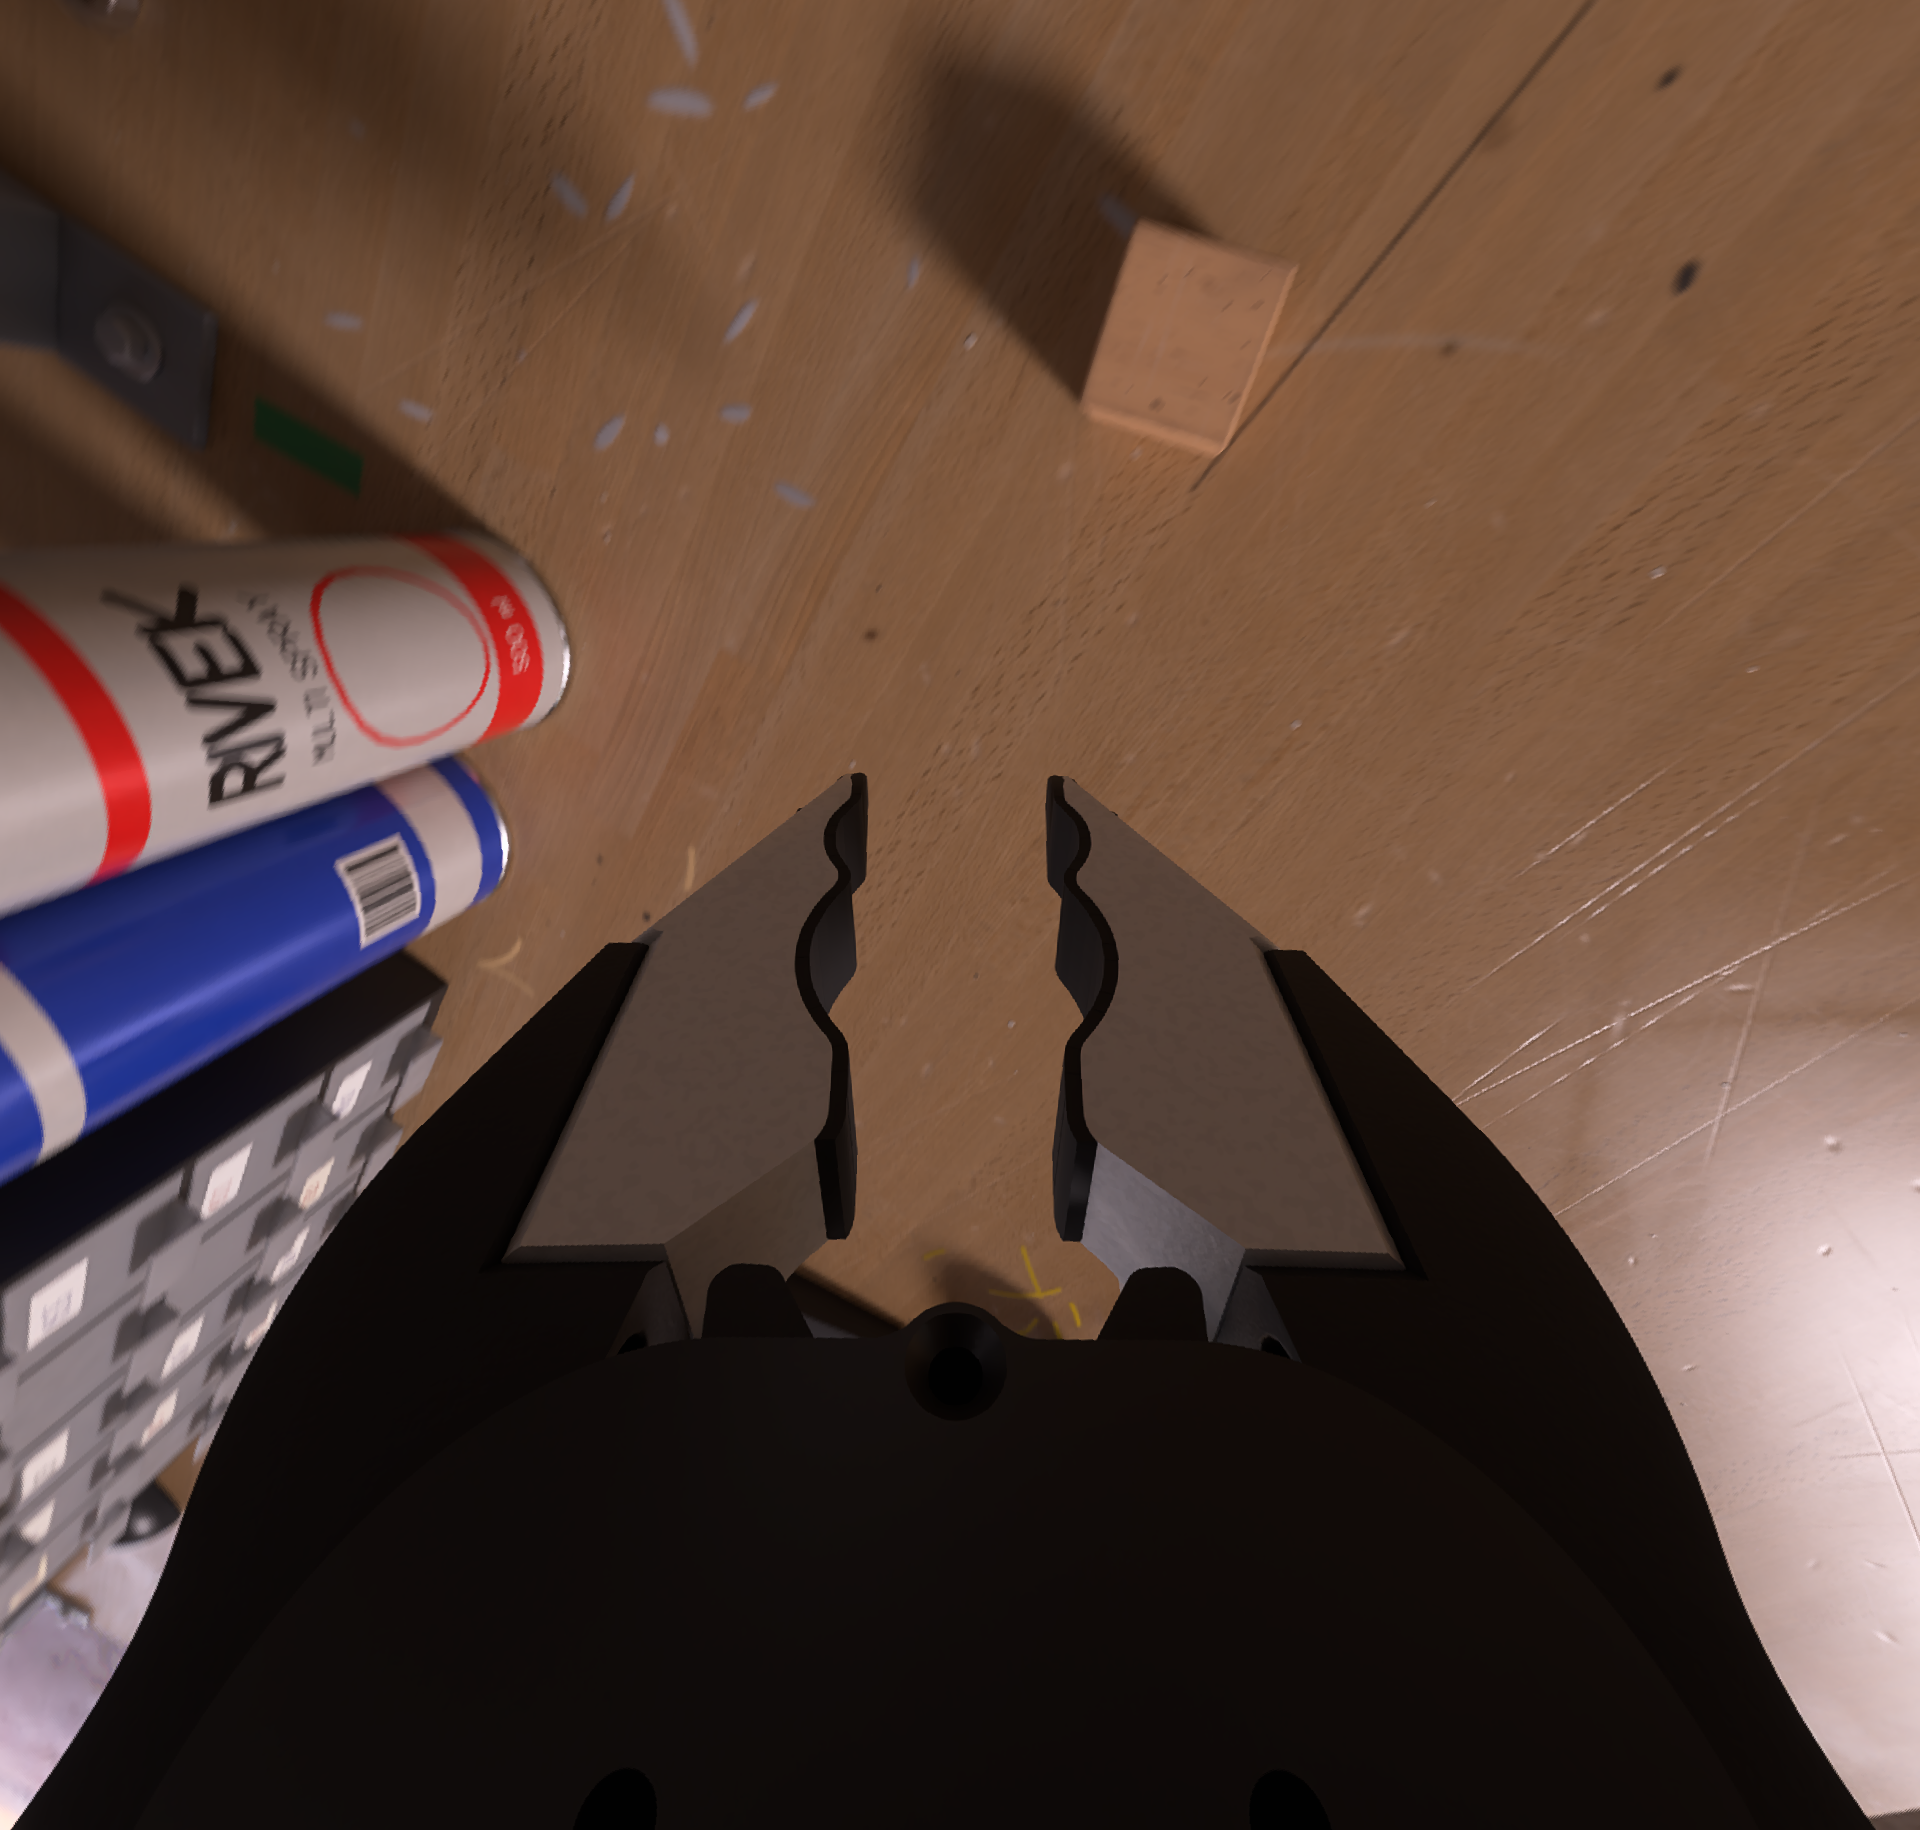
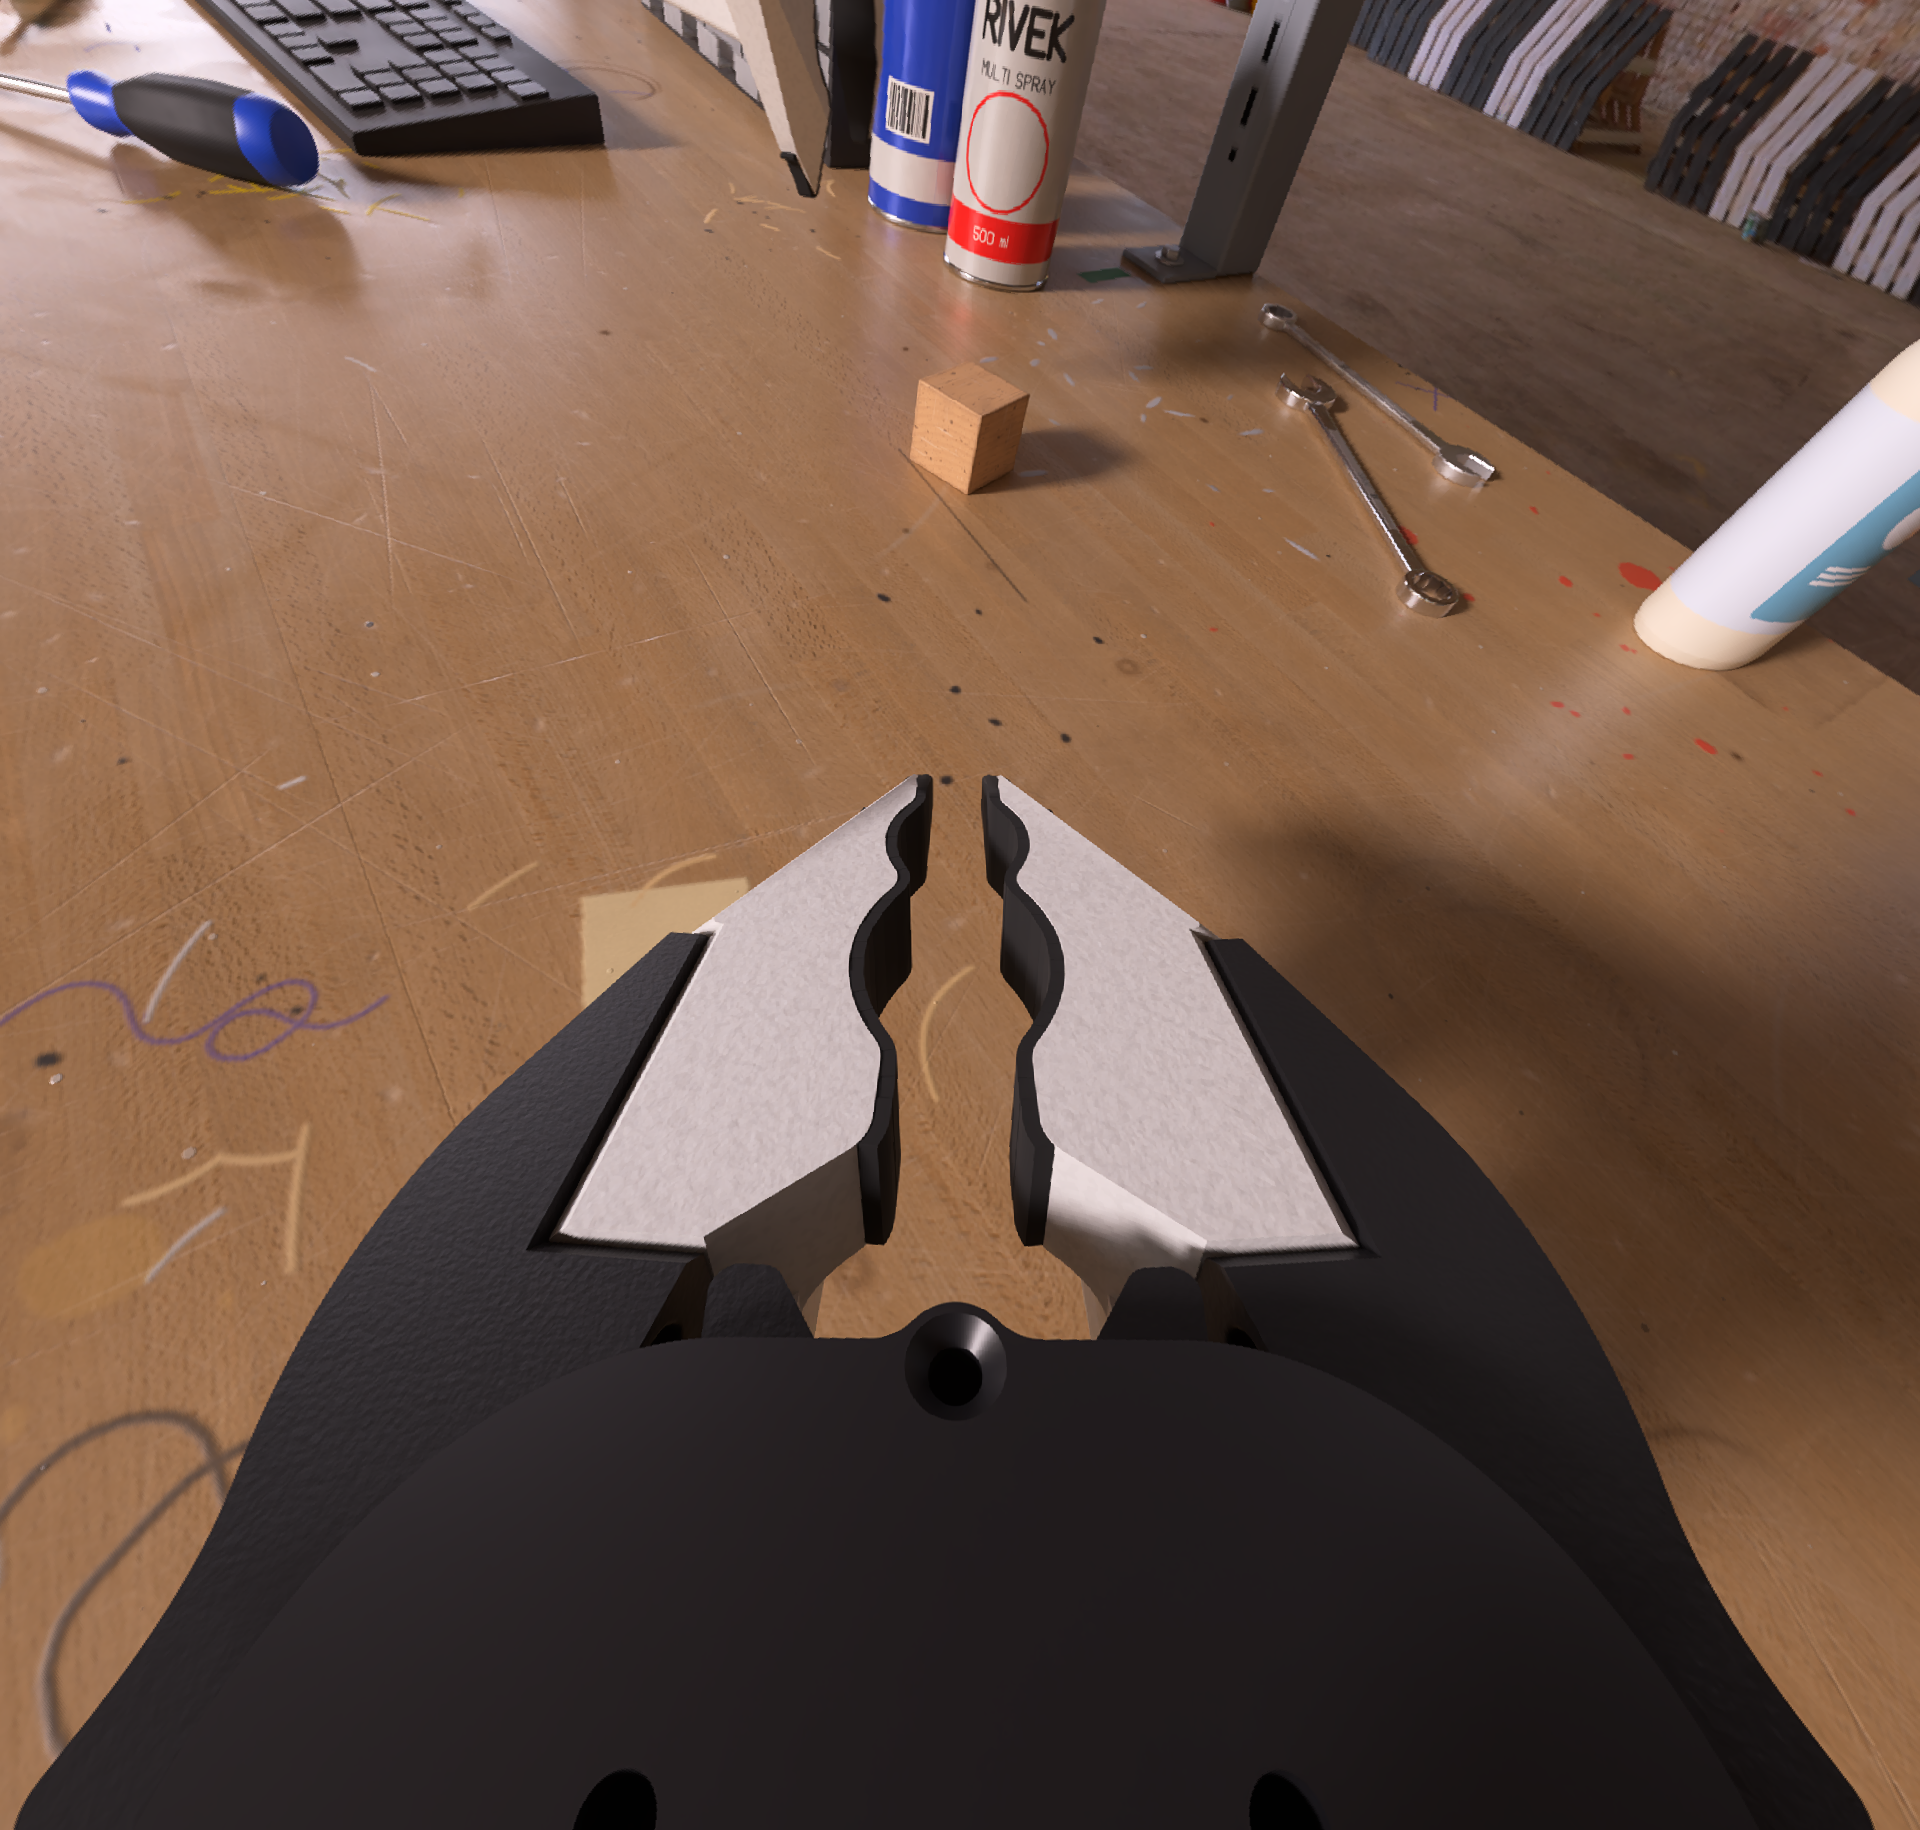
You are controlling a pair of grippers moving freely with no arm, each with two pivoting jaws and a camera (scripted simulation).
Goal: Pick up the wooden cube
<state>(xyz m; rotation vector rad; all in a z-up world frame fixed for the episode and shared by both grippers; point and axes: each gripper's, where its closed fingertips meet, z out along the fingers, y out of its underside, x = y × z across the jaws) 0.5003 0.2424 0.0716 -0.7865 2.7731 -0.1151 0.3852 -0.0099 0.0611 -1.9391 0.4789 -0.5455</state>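
The wooden cube point(image 1: 1184, 336) sits on the wooden workbench, ahead and to the right of my left gripper point(image 1: 956, 793). That gripper looks steeply down at the bench, its jaws open and empty, well short of the cube. In the right wrist view the cube point(image 2: 966, 426) stands far ahead, almost in line with my right gripper point(image 2: 956, 793). The right gripper's jaws are nearly together with only a narrow slit and hold nothing. The left gripper point(image 2: 828, 170) also shows at the top of that view, hanging behind and left of the cube.
Two spray cans, white-red point(image 2: 1013, 107) and blue point(image 2: 920, 66), stand behind the cube beside a grey metal post point(image 2: 1247, 118). Two wrenches point(image 2: 1371, 471) and a white bottle point(image 2: 1787, 544) lie to the right. A keyboard point(image 2: 353, 24) and a screwdriver point(image 2: 197, 123) lie far left. A grey drawer box point(image 1: 156, 1313) is at the left.
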